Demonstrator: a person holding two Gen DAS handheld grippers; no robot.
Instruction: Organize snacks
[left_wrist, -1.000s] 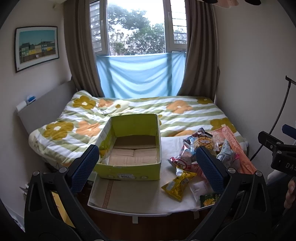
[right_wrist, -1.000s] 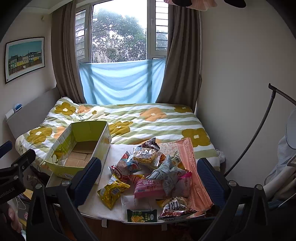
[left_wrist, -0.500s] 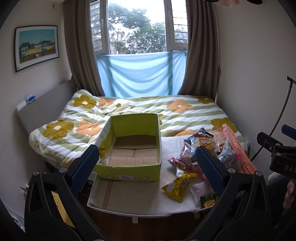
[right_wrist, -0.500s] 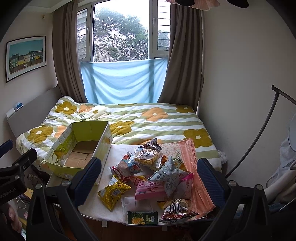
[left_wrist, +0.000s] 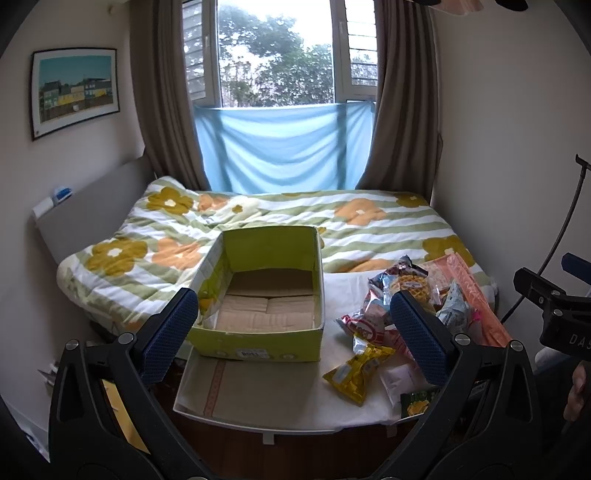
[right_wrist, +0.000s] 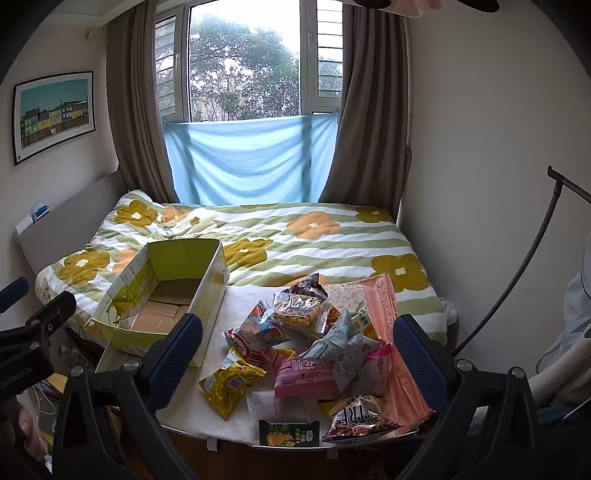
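Note:
A pile of snack packets (right_wrist: 314, 347) lies on a white table (right_wrist: 207, 398) at the foot of a bed; it also shows in the left wrist view (left_wrist: 391, 325). An empty yellow-green cardboard box (left_wrist: 266, 295) stands open on the table's left; the right wrist view shows it too (right_wrist: 162, 295). A yellow packet (right_wrist: 229, 380) lies nearest the box. My left gripper (left_wrist: 293, 332) is open and empty, held back from the box. My right gripper (right_wrist: 297, 356) is open and empty, held back from the pile.
A pink folded cloth (right_wrist: 391, 332) lies under the pile's right side. The bed with a flowered quilt (right_wrist: 280, 240) stretches behind the table to a window. Walls close in on both sides. A black curved stand (right_wrist: 532, 258) rises at the right.
Both views have shifted only slightly; the grippers stay open and nothing on the table has moved.

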